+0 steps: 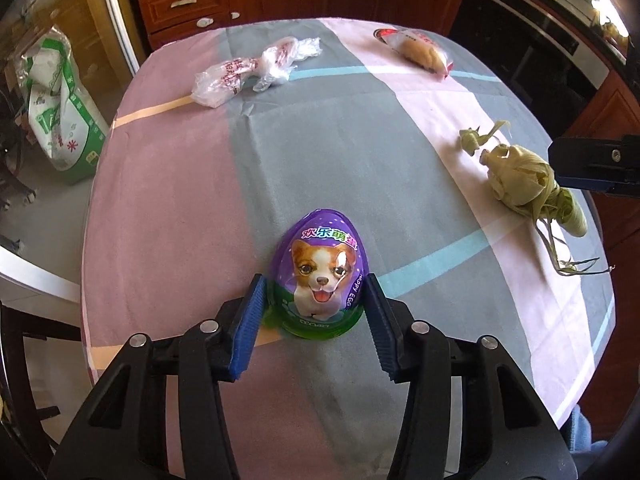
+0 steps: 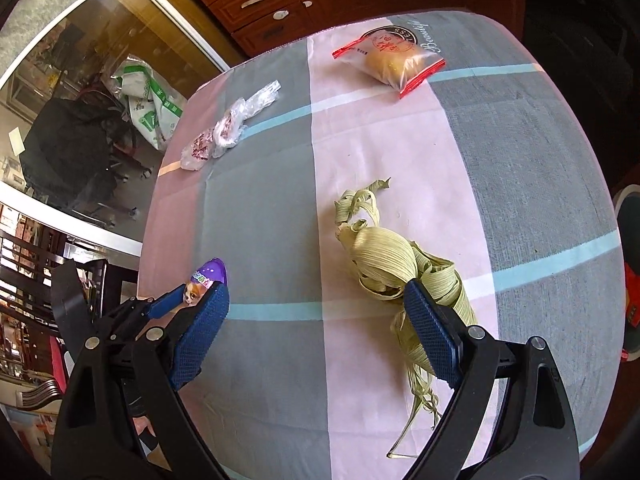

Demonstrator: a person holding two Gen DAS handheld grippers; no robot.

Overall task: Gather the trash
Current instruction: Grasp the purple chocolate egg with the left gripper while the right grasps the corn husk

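A kitchen table under a pink-and-grey checked cloth [image 1: 320, 152] carries 4 pieces of trash, none yet collected. The left gripper [image 1: 316, 304] has its blue pads against both flanks of a purple toy-egg shell [image 1: 318, 276] at the near edge, apparently gripping it. The right gripper [image 2: 316, 312] hangs wide open and empty over a bundle of corn husks [image 2: 384, 260], one pad beside it. A crumpled plastic wrapper [image 1: 256, 70] and a bagged bun [image 1: 416, 50] lie untouched at the far side.
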